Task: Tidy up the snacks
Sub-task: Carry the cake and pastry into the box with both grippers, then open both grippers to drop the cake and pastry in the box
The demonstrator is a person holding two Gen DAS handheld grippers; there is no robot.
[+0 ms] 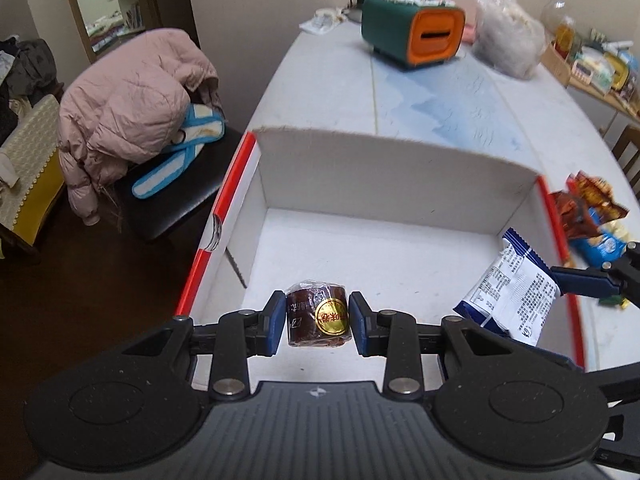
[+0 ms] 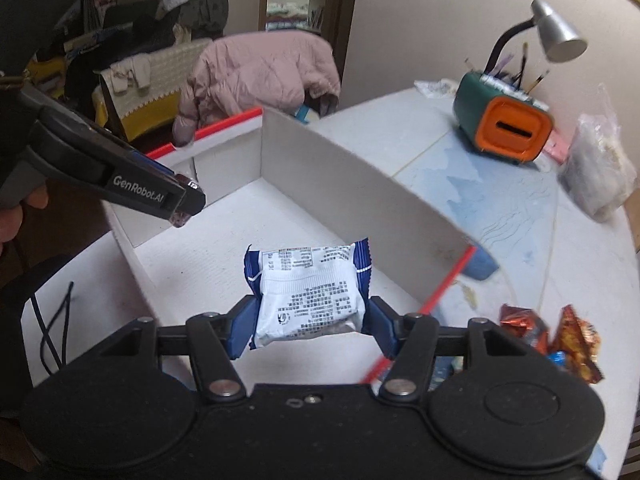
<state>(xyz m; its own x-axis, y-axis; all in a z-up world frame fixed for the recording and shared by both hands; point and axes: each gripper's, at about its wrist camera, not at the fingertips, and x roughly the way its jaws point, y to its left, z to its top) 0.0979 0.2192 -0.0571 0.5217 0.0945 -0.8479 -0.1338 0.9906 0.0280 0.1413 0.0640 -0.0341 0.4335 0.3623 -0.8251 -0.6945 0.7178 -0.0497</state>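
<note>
While the left wrist camera looks down into an open white cardboard box [image 1: 400, 168] with red edges, the left gripper [image 1: 318, 316] clamps a small brown wrapped snack [image 1: 318, 316] with a round gold sticker between its blue pads. The snack hangs above the box's white floor, near the front. At the right edge of this view, the right gripper [image 1: 560, 282] pinches a blue-and-white snack packet [image 1: 512, 296] over the box's right side. Beyond the box's right wall, a few orange and blue snack packets [image 1: 592, 212] lie on the white table [image 1: 420, 92]. Farther back on the table stand a green and orange holder [image 1: 412, 30] and a clear plastic bag [image 1: 508, 38]. A pink padded jacket [image 1: 128, 108] is draped on a chair beside the table.

From the right wrist camera, the right gripper [image 2: 310, 322] squeezes the blue-and-white snack packet [image 2: 308, 292] by both sides, printed back facing up, above the box [image 2: 360, 184] interior. At upper left, the left gripper [image 2: 182, 204] reaches over the box with the brown snack [image 2: 182, 216] just visible at its tip. Loose orange snack packets [image 2: 560, 338] rest on the table [image 2: 520, 208] outside the box, to the right. A grey desk lamp [image 2: 556, 32] leans over the green and orange holder [image 2: 504, 120].
</note>
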